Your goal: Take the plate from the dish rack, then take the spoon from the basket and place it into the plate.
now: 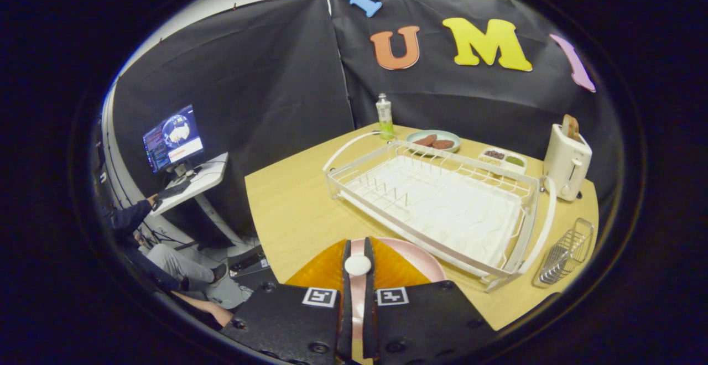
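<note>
The pink plate (412, 260) is pinched on edge by the tool (358, 276), and could be bumped on the dish rack (442, 199) at one o'clock.

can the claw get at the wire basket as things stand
Probably not yet. The claw is shut on a white spoon over the pink plate, so it is occupied. The path looks free: the wire basket sits beyond the dish rack corner on the bare table.

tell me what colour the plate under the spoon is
Pink, seen best in the gripper view: the plate lies just ahead of the tongs, which grip the spoon.
</note>
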